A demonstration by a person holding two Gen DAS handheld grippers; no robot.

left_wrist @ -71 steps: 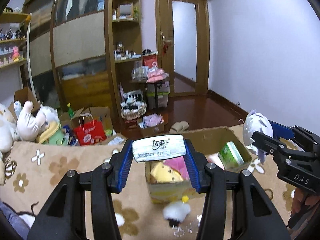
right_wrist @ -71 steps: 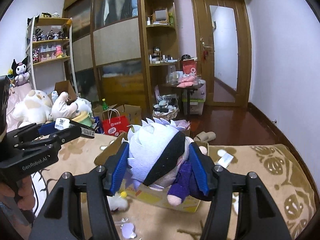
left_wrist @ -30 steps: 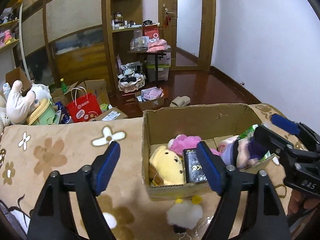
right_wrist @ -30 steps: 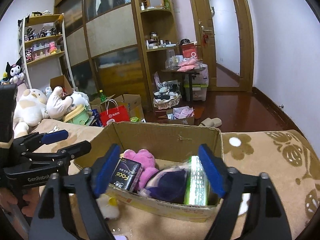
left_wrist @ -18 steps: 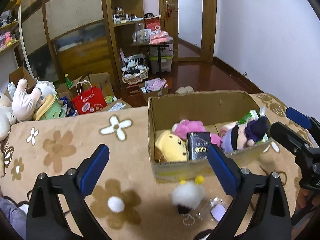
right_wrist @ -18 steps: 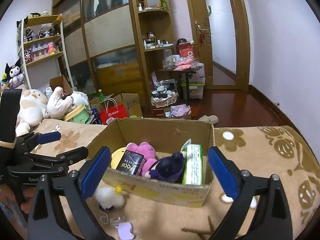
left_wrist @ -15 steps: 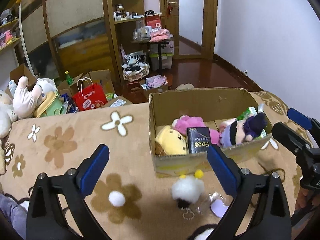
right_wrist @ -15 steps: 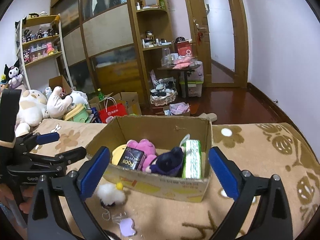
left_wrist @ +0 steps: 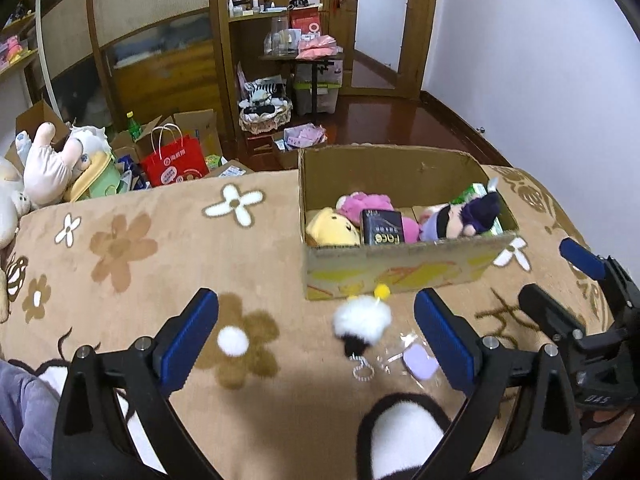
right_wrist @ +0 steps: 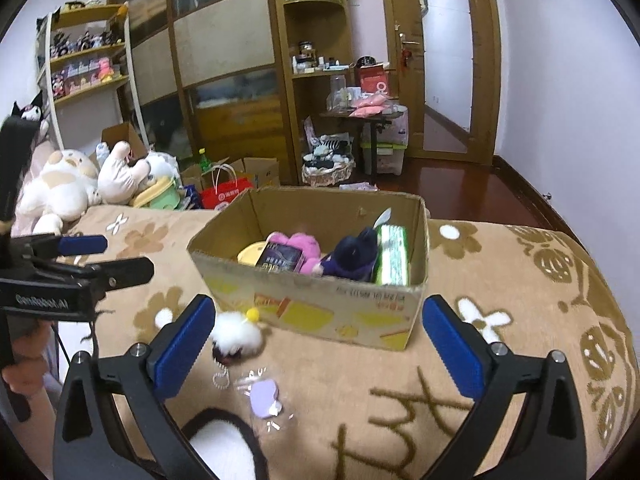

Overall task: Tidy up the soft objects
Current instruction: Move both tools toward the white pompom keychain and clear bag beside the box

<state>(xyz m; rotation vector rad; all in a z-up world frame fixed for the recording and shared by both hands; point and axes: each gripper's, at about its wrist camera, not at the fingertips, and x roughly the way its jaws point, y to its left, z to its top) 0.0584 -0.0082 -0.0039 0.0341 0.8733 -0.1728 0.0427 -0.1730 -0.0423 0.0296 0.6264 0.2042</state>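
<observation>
An open cardboard box (left_wrist: 400, 270) (right_wrist: 320, 312) sits on the tan flowered blanket. In it lie a yellow plush (left_wrist: 332, 232), a pink plush (left_wrist: 362, 202) (right_wrist: 296, 242), a black tissue pack (left_wrist: 382, 232) (right_wrist: 280, 260), a purple-and-white doll (left_wrist: 460, 220) (right_wrist: 354, 258) and a green tissue pack (right_wrist: 392, 256). A white fluffy keychain (left_wrist: 362, 322) (right_wrist: 236, 336) and a small lilac item (left_wrist: 420, 362) (right_wrist: 264, 398) lie in front of the box. My left gripper (left_wrist: 316, 348) and my right gripper (right_wrist: 316, 352) are both open and empty, held back from the box.
A black-and-white plush (left_wrist: 400, 436) (right_wrist: 224, 448) lies on the blanket close under both grippers. Big plush toys (right_wrist: 76, 188) sit at the far left. A red bag (left_wrist: 176, 162) and cartons stand on the floor beyond the blanket's edge. Shelves and a door stand behind.
Both grippers let go of the tissue pack and the doll into the box, opened wide, then pulled back and up from the box.
</observation>
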